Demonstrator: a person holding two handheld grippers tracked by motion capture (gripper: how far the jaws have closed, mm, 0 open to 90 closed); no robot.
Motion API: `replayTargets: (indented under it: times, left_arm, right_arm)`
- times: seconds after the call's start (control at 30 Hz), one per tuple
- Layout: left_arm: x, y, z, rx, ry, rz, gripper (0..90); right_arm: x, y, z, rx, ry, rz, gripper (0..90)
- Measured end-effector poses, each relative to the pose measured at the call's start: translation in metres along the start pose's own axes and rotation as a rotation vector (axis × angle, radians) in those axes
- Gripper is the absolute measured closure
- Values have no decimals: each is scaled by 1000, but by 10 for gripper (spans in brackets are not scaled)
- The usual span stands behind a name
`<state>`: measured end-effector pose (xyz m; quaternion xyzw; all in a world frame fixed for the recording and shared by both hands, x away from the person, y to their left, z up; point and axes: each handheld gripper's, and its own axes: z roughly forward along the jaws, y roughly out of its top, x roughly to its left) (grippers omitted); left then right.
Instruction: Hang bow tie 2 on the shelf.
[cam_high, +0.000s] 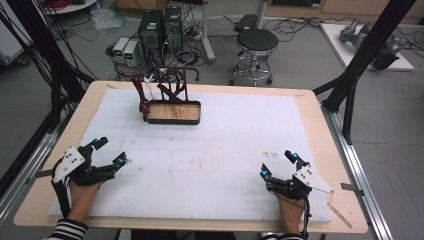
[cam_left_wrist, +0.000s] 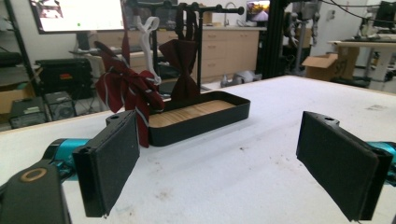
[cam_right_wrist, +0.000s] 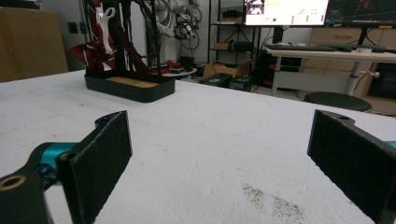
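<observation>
Maroon bow ties (cam_high: 145, 97) hang on a black rack above a wooden tray (cam_high: 175, 113) at the far middle of the desk (cam_high: 210, 150) in the high view, well beyond both tongs, with the left tongs (cam_high: 111, 151) nearer than the right tongs (cam_high: 280, 164). From the left gripper view the striped tie (cam_left_wrist: 128, 91) lies ahead and slightly left, hanging lengthwise downward, jaws spread wide and empty. From the right gripper view the rack (cam_right_wrist: 126, 46) stands far left, jaws likewise apart.

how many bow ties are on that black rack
2 that I can make out: a striped dark red bow tie at the rack's left end, and a plain dark red bow tie hanging mid-rack; others may be hidden.
</observation>
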<state>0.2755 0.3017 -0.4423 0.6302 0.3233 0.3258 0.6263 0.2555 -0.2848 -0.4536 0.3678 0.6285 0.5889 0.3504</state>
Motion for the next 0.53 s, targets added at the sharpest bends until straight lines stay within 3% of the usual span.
replayTargets:
  times: [0.23,0.53]
  left_arm:
    - [-1,-11,1,-2,12,-12,139]
    - [0,-13,-1,-35,12,-23,139]
  right_arm:
    - [0,0,0,-2,0,2,56]
    - [1,0,0,-2,-1,4,56]
